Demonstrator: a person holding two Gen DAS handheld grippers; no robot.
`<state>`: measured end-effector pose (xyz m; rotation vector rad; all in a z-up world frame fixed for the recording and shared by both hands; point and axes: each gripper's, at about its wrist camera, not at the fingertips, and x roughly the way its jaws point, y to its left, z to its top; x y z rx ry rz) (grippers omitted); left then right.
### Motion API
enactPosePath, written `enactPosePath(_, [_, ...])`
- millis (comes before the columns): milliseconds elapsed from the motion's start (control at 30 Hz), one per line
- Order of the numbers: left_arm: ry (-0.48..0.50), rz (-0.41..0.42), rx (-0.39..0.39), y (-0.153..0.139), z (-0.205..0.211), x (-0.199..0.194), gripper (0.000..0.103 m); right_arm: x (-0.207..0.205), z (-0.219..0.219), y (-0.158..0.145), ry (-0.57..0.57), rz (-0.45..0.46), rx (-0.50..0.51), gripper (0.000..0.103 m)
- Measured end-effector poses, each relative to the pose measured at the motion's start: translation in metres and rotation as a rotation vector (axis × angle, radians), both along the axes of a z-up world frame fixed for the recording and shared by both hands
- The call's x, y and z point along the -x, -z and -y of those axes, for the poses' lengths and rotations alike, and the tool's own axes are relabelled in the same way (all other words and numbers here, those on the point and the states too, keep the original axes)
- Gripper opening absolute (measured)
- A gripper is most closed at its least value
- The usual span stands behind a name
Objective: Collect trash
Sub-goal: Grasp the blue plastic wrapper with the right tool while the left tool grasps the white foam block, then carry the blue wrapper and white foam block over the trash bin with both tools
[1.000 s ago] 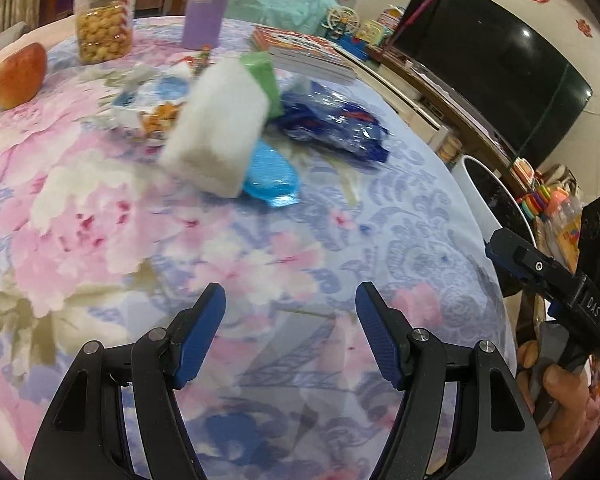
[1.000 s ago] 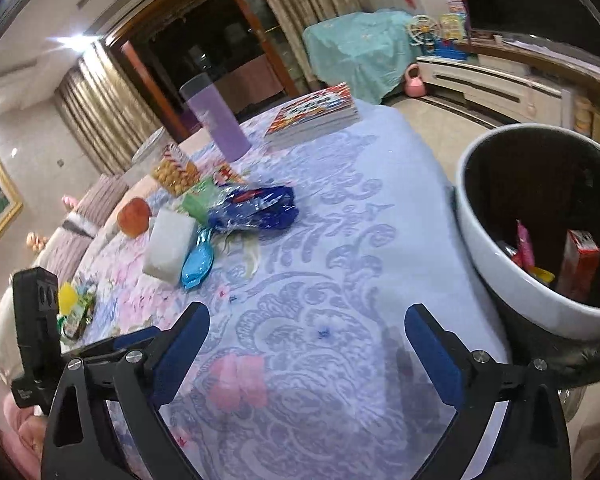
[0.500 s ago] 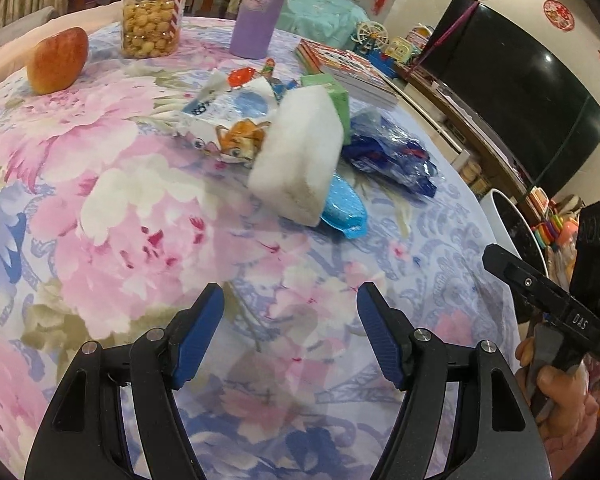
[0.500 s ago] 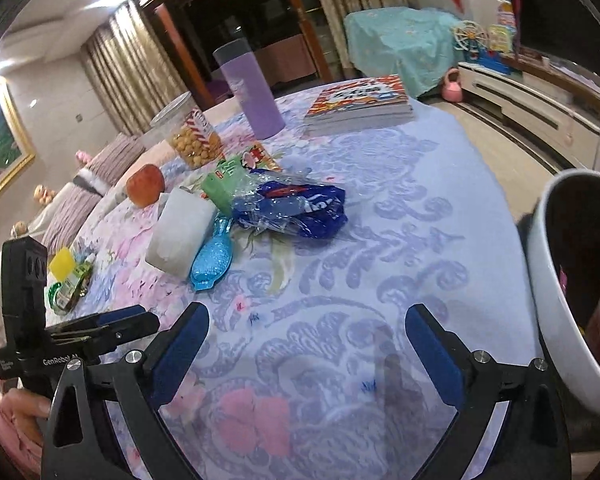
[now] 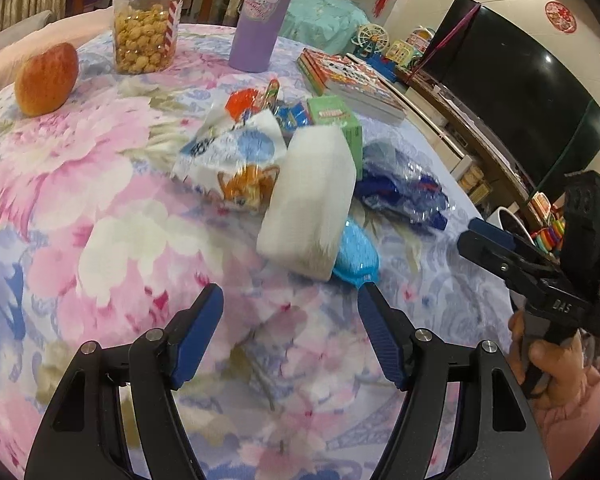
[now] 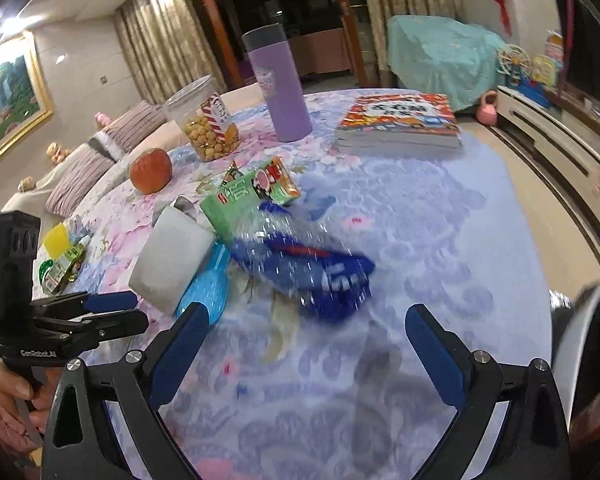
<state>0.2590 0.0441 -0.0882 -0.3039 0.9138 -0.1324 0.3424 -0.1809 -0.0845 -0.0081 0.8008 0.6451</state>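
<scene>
Left wrist view: the left tool [image 5: 290, 330] hangs with its jaws apart and nothing between them over the floral tabletop [image 5: 100, 248]. Straight ahead of it lies the trash: a white packet [image 5: 310, 200], a blue wrapper [image 5: 358, 256] touching its right side, a cartoon bag [image 5: 240, 160] to the left.

Right wrist view: the right tool [image 6: 306, 346] is spread wide, empty. A crinkled blue bag [image 6: 312, 272] lies just ahead between its fingers, a green carton [image 6: 240, 200] beyond it.
</scene>
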Motion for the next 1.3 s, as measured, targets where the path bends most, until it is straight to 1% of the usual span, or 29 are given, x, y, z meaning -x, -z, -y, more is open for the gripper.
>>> enactPosePath(167, [-0.009, 0.014, -0.012, -0.002, -0.002, -0.012, 0.072, -0.016, -0.018, 0.002, -0.066, -0.003, 0.016, 0.1])
enactPosePath(233, [-0.022, 0.015, -0.012, 0.0, -0.003, -0.017, 0.072, -0.022, -0.019, 0.004, -0.055, -0.007, 0.018, 0.1])
enactPosePath(333, [-0.029, 0.012, -0.008, 0.004, -0.003, -0.021, 0.072, -0.028, -0.016, 0.009, -0.023, -0.027, -0.008, 0.098])
enactPosePath(367, [-0.03, 0.017, -0.012, 0.004, -0.003, -0.021, 0.071, -0.029, -0.014, 0.009, -0.016, -0.032, -0.02, 0.092])
enactPosePath(400, [-0.027, 0.021, -0.014, 0.004, -0.002, -0.021, 0.071, -0.029, -0.012, 0.01, -0.012, -0.037, -0.028, 0.076])
enactPosePath(433, [-0.019, 0.028, -0.015, 0.004, -0.001, -0.02, 0.068, -0.029, -0.011, 0.012, -0.004, -0.048, -0.027, 0.064])
enactPosePath(467, [-0.008, 0.033, -0.017, 0.004, 0.001, -0.021, 0.055, -0.029, -0.01, 0.014, 0.011, -0.067, -0.023, 0.051])
enactPosePath(500, [0.005, 0.033, -0.019, 0.004, 0.003, -0.022, 0.038, -0.029, -0.008, 0.015, 0.018, -0.076, -0.029, 0.05])
enactPosePath(533, [0.021, 0.03, -0.014, 0.005, 0.005, -0.022, 0.034, -0.026, -0.004, 0.016, 0.025, -0.081, -0.043, 0.049])
enactPosePath(567, [0.027, 0.034, -0.014, 0.004, 0.007, -0.02, 0.034, -0.026, -0.003, 0.016, 0.03, -0.083, -0.054, 0.043])
enactPosePath(600, [0.026, 0.042, -0.021, 0.003, 0.008, -0.019, 0.032, -0.023, 0.0, 0.015, 0.034, -0.085, -0.065, 0.042])
enactPosePath(800, [0.047, 0.075, -0.027, -0.006, 0.014, -0.007, 0.029, 0.003, 0.017, 0.007, 0.085, -0.075, -0.128, 0.037])
enactPosePath(967, [0.082, 0.097, -0.021, -0.014, 0.027, 0.003, 0.029, 0.028, 0.033, 0.004, 0.132, -0.071, -0.157, 0.037])
enactPosePath(1300, [0.188, 0.092, -0.023, -0.013, 0.068, 0.012, 0.029, 0.068, 0.073, 0.006, 0.258, -0.103, -0.194, 0.037])
